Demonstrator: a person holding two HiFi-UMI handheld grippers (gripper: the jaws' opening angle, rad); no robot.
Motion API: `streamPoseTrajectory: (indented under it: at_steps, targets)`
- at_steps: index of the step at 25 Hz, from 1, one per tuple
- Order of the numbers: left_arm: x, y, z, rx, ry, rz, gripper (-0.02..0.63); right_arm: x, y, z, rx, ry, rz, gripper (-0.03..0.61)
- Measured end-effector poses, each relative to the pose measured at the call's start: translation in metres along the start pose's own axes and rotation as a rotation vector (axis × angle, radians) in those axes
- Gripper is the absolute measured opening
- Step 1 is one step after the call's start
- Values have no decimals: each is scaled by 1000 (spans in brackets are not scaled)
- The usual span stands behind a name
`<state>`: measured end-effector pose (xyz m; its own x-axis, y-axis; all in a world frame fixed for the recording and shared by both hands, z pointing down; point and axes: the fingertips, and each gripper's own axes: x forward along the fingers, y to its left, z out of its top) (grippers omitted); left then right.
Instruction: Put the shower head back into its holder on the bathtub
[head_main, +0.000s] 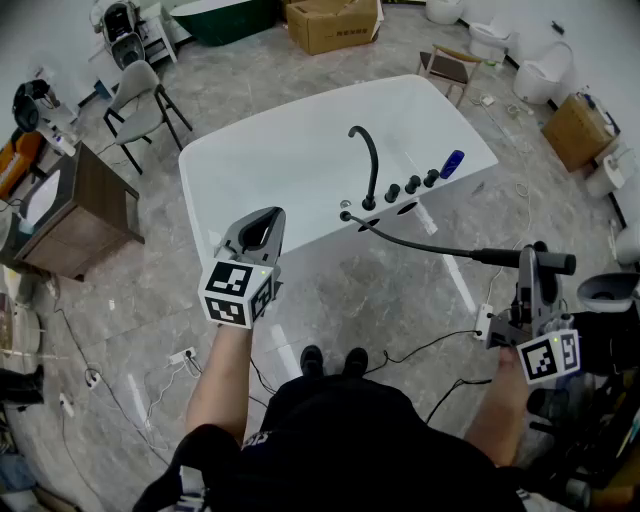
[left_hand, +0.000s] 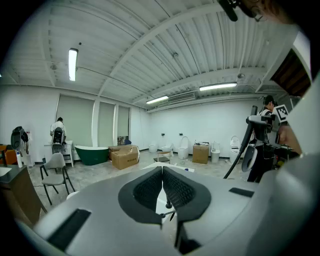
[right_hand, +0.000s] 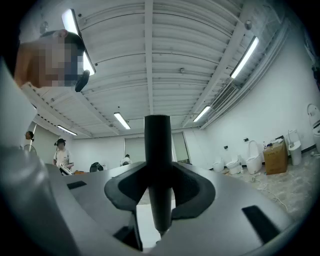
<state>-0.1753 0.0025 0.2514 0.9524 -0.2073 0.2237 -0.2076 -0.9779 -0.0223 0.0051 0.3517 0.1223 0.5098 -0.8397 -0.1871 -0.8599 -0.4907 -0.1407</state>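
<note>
A white bathtub (head_main: 290, 150) stands in the middle of the head view, with a black curved faucet (head_main: 368, 160) and black knobs (head_main: 411, 184) on its near rim. A black hose (head_main: 420, 245) runs from that rim to the right, to the black shower head handle (head_main: 548, 262). My right gripper (head_main: 528, 265) is shut on this handle, well clear of the tub; in the right gripper view the handle (right_hand: 158, 165) stands upright between the pads. My left gripper (head_main: 262, 220) hovers over the tub's near corner, its pads (left_hand: 175, 187) pressed together on nothing. From the left gripper view, the shower head (left_hand: 248, 150) shows at the right.
A grey chair (head_main: 140, 95) and a wooden cabinet (head_main: 75, 210) stand left of the tub. Cardboard boxes (head_main: 335, 22) and toilets (head_main: 545, 70) line the far side. Cables and a power strip (head_main: 183, 355) lie on the stone floor. The person's shoes (head_main: 330, 360) are near the tub.
</note>
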Motion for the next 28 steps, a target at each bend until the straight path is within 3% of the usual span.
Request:
streamPoseTrajectory:
  at_steps: [11, 19, 28]
  targets:
    - [5, -28, 4, 5, 2, 9, 18, -18, -33, 22, -39, -28, -27, 143]
    - [15, -77, 16, 25, -6, 18, 18, -23, -60, 19, 57, -34, 60, 143]
    - [39, -92, 2, 0, 39, 54, 18, -2, -91, 1, 128, -5, 126, 143]
